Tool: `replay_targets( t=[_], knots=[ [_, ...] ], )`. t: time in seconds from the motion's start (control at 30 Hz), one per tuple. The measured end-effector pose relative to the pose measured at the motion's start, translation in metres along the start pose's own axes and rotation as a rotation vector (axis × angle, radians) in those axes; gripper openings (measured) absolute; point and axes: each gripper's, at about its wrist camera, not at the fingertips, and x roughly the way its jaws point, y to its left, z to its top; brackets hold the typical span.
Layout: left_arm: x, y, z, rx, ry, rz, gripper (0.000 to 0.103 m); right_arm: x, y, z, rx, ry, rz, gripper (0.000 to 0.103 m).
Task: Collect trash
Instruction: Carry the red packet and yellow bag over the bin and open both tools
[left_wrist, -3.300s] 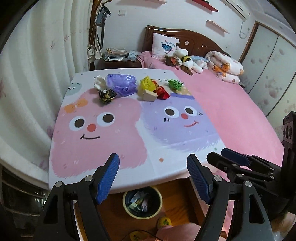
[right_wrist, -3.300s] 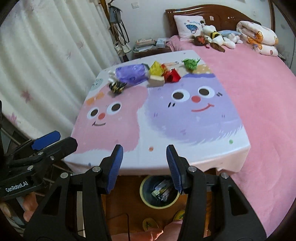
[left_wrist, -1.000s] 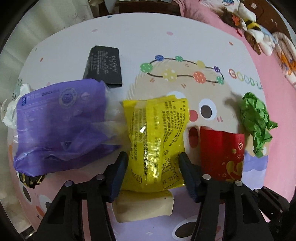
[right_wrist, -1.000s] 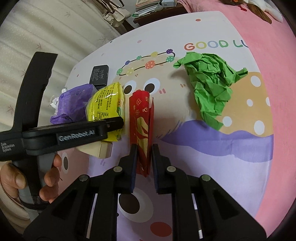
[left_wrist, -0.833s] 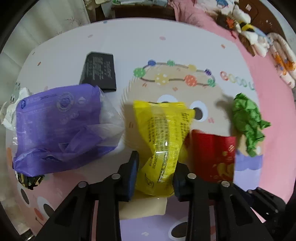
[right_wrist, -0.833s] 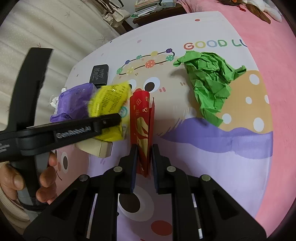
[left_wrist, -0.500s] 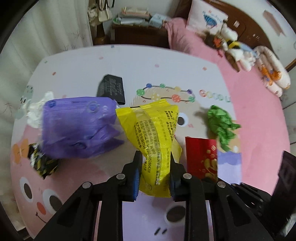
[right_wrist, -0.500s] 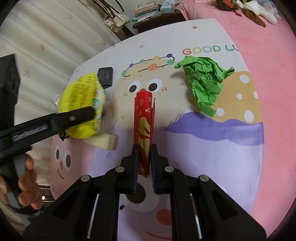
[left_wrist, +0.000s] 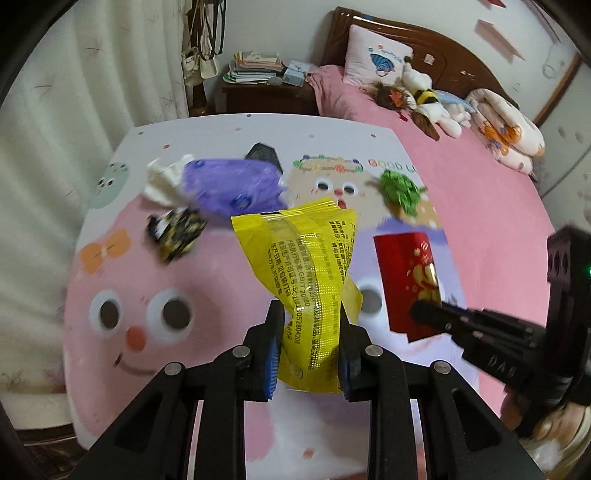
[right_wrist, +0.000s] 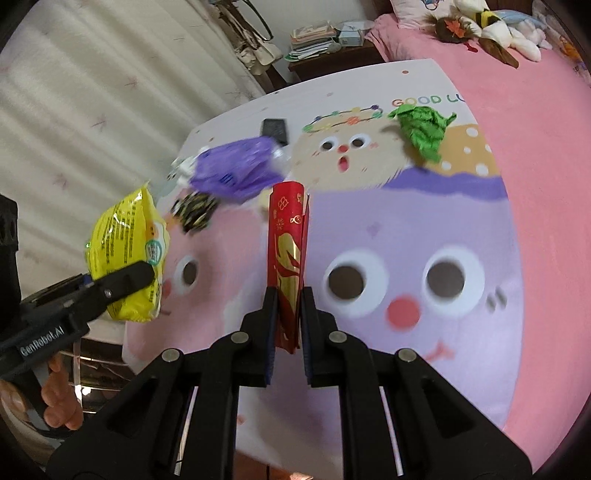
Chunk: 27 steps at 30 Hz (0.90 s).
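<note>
Motion blur smears the black-and-gold wrapper (left_wrist: 176, 228) and the purple plastic bag (left_wrist: 232, 186), which hides most of a black packet (left_wrist: 264, 153) behind it on the cartoon-printed cloth (left_wrist: 122, 266). The left gripper (left_wrist: 307, 347) pinches the lower half of a crinkled, glossy yellow snack bag (left_wrist: 310, 258), held in the air above the cloth. Right of the yellow bag, the right gripper (right_wrist: 287, 326) is pressed nearly together on a flat red envelope with gold print (right_wrist: 287, 251), seen edge-on. Crumpled green paper (right_wrist: 424, 131) lies on the cloth beyond the envelope.
</note>
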Motion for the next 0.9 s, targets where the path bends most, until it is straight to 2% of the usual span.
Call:
replay_targets(
  t=[0.17, 0.33, 0.5, 0.73, 0.9],
  knots=[
    [-0.039, 0.025, -0.062, 0.046, -0.026, -0.020, 0.025, -0.017, 0.042, -0.056, -0.009, -0.018, -0.017, 0.009],
    [-0.081, 0.062, -0.137, 0.099, -0.032, -0.038, 0.025, -0.024, 0.090, -0.129, -0.007, -0.011, -0.051, 0.009],
    [-0.101, 0.092, -0.202, 0.134, -0.020, -0.043, 0.025, -0.022, 0.130, -0.197, -0.013, 0.010, -0.096, 0.009],
    [-0.103, 0.128, -0.284, 0.131, 0.063, -0.058, 0.025, -0.007, 0.161, -0.275, -0.017, 0.079, -0.142, 0.009],
    [-0.078, 0.137, -0.329, 0.116, 0.128, -0.059, 0.025, 0.018, 0.163, -0.317, -0.035, 0.154, -0.166, 0.009]
  ],
)
